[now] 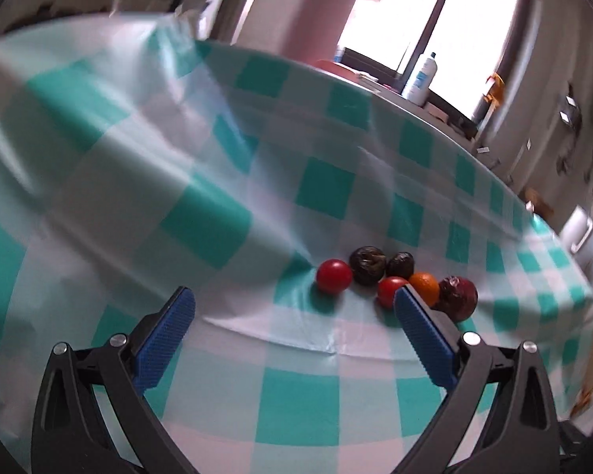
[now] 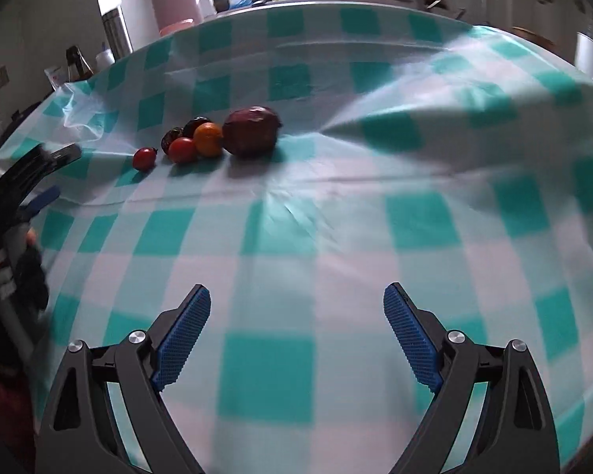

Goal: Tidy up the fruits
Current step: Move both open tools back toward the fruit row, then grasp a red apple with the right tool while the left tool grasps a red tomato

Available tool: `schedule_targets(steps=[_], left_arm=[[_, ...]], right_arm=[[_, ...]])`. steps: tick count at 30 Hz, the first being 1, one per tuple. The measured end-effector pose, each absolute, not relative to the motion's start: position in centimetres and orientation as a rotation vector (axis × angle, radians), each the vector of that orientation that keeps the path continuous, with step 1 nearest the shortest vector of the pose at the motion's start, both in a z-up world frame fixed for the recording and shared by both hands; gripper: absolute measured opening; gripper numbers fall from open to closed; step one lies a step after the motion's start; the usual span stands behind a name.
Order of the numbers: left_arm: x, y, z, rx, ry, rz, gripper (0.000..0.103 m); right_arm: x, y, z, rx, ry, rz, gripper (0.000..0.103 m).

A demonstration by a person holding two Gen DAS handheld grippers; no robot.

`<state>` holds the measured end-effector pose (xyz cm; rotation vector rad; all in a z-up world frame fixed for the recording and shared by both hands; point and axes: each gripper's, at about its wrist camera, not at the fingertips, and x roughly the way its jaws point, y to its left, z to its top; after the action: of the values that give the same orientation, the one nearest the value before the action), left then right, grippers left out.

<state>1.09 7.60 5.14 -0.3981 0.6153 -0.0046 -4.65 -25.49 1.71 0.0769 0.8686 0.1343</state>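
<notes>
Looking along the left gripper, I see its jaws spread wide and empty, hovering low over the tabletop with its green-and-white checked cloth. The fruits sit in a tight cluster at about one o'clock from it: a red tomato at the near-left edge, a second tomato partly behind my right finger pad, two dark wrinkled fruits at the back, an orange, and a large dark-red fruit at the right end. Most of them touch one another; the first tomato stands just apart.

The right gripper is likewise wide open and holds nothing. From its view the cluster lies well apart at eleven o'clock, with the large dark-red fruit nearest its side.

I judge the sorting has not started, since no fruit is separated. The loose tomato looks like the best first pick for the left gripper. I would swing slightly toward one o'clock, centre the jaws either side of it, and close gently, as it is round, smooth and likely soft. The cloth is rumpled nearby, so I would stay just above it to avoid snagging. Motion blur makes it hard to tell what the dark fruits are.
</notes>
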Motion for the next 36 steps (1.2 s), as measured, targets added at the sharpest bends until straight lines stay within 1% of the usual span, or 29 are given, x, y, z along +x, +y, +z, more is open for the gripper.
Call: schedule_targets(steps=[5, 10, 19, 24, 25, 26, 29, 36], left_arm=[[0.0, 8.7, 5.6, -0.449, 0.584, 0.039, 0.101], [0.3, 8.3, 5.0, -0.446, 0.621, 0.048, 0.101], [0.5, 8.0, 4.2, -0.459, 0.659, 0.053, 0.101], [1.3, 7.1, 3.8, -0.417, 0.674, 0.054, 0.101], [1.6, 6.9, 3.8, -0.412, 0.676, 0.044, 0.101], [1.9, 6.7, 3.7, -0.41, 0.681, 0.032, 0.101], [2.8, 5.7, 3.3, -0.358, 0.715, -0.005, 0.101], [4.8, 2.4, 2.8, -0.163, 0.755, -0.061, 0.101]], right_arm=[[2.6, -21.0, 1.6, 0.026, 0.877, 0.13, 0.087], [8.2, -18.9, 0.2, -0.013, 0.92, 0.066, 0.087], [13.9, -18.7, -0.4, 0.011, 0.94, 0.012, 0.087], [15.2, -18.7, -0.4, 0.011, 0.936, 0.014, 0.087], [15.1, -18.7, -0.3, 0.011, 0.931, 0.029, 0.078], [14.9, -18.5, -0.1, 0.007, 0.918, 0.059, 0.063], [13.7, -18.5, 0.1, 0.026, 0.902, 0.08, 0.06], [9.6, -23.0, 0.5, 0.3, 0.851, 0.135, 0.059]])
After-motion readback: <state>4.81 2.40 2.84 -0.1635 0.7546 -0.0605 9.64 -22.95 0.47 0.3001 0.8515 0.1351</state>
